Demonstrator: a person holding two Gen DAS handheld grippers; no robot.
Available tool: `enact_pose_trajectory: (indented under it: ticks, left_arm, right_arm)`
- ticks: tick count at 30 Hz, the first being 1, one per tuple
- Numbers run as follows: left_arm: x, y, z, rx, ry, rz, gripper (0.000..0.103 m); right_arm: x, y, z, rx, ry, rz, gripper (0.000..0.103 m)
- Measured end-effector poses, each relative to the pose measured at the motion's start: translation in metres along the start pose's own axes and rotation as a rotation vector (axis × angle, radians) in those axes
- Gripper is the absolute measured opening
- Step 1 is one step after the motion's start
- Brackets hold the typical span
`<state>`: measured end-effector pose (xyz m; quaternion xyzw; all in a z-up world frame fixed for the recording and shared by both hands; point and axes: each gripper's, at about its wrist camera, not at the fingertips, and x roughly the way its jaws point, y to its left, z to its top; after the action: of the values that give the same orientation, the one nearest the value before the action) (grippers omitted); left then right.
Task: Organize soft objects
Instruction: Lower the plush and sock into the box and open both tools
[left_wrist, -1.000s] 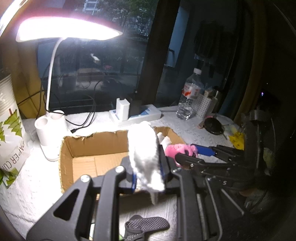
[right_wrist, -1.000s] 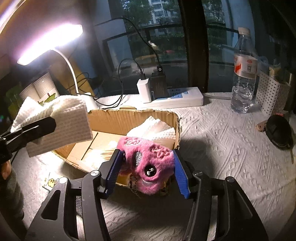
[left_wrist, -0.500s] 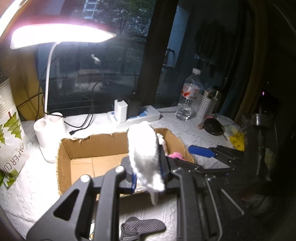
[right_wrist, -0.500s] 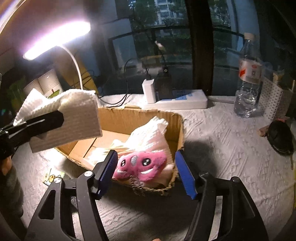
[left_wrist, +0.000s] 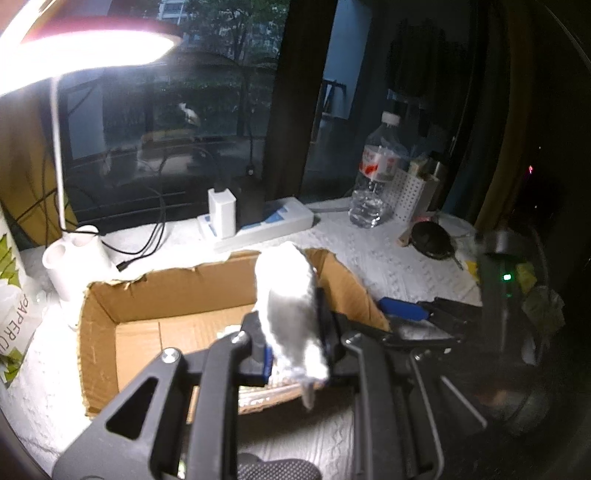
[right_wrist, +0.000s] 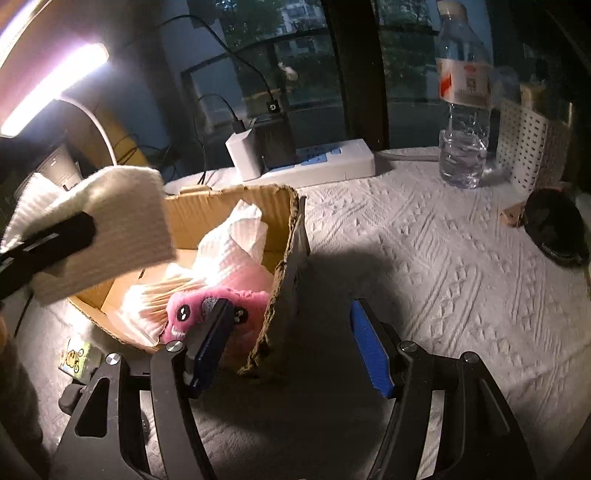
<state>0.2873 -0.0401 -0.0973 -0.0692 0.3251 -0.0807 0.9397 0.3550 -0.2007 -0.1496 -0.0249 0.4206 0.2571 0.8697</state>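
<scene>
My left gripper (left_wrist: 293, 354) is shut on a folded white cloth (left_wrist: 286, 306) and holds it above the near edge of an open cardboard box (left_wrist: 147, 291). In the right wrist view the same cloth (right_wrist: 107, 229) hangs over the box's left side. A pink plush toy (right_wrist: 218, 306) lies inside the box (right_wrist: 284, 258) at its near right corner, on white folded cloths (right_wrist: 236, 243). My right gripper (right_wrist: 291, 347) is open and empty, straddling the box's right wall just behind the toy. It also shows in the left wrist view (left_wrist: 402, 314).
A white power strip with chargers (right_wrist: 303, 162), a water bottle (right_wrist: 463, 110) and a white perforated holder (right_wrist: 528, 147) stand behind the box. A black round object (right_wrist: 554, 225) lies at right. A desk lamp base (left_wrist: 75, 254) and a paper-cup pack (left_wrist: 11, 295) stand left.
My right gripper opened and let the pink plush toy drop into the box, then drew back to the right. The left gripper kept hold of the white cloth over the box.
</scene>
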Motion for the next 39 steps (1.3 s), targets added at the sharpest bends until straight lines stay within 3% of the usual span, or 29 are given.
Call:
enact_pose_trajectory:
  ticks: [10, 12, 15, 17, 22, 26, 32, 36, 39]
  left_arm:
    - [0.041, -0.007, 0.003, 0.003, 0.037, 0.002, 0.02]
    - [0.057, -0.009, 0.002, 0.012, 0.098, -0.008, 0.02]
    - [0.074, -0.011, -0.004, 0.003, 0.169, -0.008, 0.033]
    - [0.079, -0.01, -0.007, -0.003, 0.188, -0.001, 0.05]
    - [0.067, -0.006, -0.005, -0.014, 0.175, 0.005, 0.053]
    - [0.048, 0.005, -0.002, -0.04, 0.137, 0.006, 0.072]
    - [0.034, 0.022, -0.001, -0.063, 0.115, 0.042, 0.073]
    - [0.045, 0.027, -0.008, -0.065, 0.152, 0.074, 0.073]
    - [0.053, 0.024, -0.011, -0.067, 0.176, 0.011, 0.073]
  right_arm:
    - [-0.019, -0.008, 0.004, 0.01, -0.067, 0.042, 0.068]
    - [-0.023, -0.009, 0.005, 0.008, -0.075, 0.045, 0.068]
    - [-0.022, -0.012, 0.006, 0.017, -0.075, 0.041, 0.068]
    - [-0.021, -0.014, 0.005, 0.023, -0.072, 0.036, 0.068]
    - [-0.022, -0.015, 0.004, 0.028, -0.07, 0.031, 0.068]
    - [-0.023, -0.013, 0.004, 0.022, -0.075, 0.025, 0.068]
    - [-0.031, -0.01, 0.005, 0.016, -0.088, 0.009, 0.068]
    - [-0.033, -0.006, 0.004, 0.008, -0.091, 0.002, 0.068]
    - [-0.035, -0.004, 0.004, 0.003, -0.093, -0.001, 0.068]
